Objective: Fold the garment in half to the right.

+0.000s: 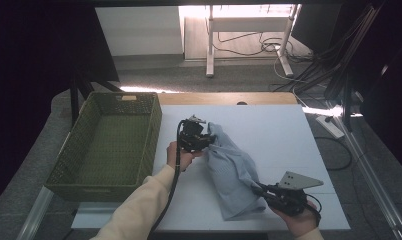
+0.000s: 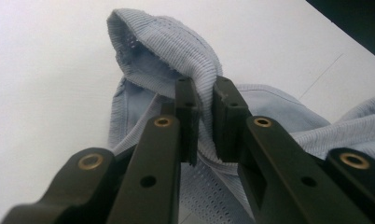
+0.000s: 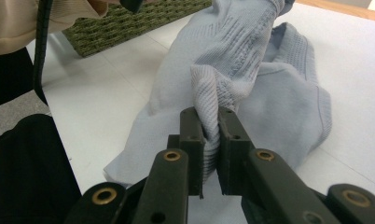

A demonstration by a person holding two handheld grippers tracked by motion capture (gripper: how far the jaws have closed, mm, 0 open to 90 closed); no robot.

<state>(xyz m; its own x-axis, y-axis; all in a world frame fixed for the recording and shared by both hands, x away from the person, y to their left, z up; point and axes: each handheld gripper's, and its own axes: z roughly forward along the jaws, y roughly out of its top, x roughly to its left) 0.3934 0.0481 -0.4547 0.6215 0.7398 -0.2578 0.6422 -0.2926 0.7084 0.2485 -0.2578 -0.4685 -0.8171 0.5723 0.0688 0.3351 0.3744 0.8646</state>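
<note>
I have the left hand-held gripper [image 1: 207, 139] clamped on a ribbed fold at the far end of the pale blue knit garment [image 1: 232, 172], and the right hand-held gripper [image 1: 259, 188] clamped on a bunched ridge of the same cloth near its front edge; in both gripper views the jaws stand pressed together with fabric pinched between the pads. The garment lies crumpled on the white bench [image 1: 284, 135], to the right of the green woven basket [image 1: 107, 144] and apart from it, with most of its body resting on the surface between my two holds. Judged step: lifting and spreading the piece, likely on its way to a fold or into the basket (which of the two I cannot tell). To do it well I would raise both hands together and level, so neither pinch takes all the weight, then draw them apart only until the cloth hangs flat. Both holds are on thick bunched knit, so slip is the risk; keep the pull gentle and watch the ribbed hem [image 2: 176, 44] in the left gripper view for creep
</note>
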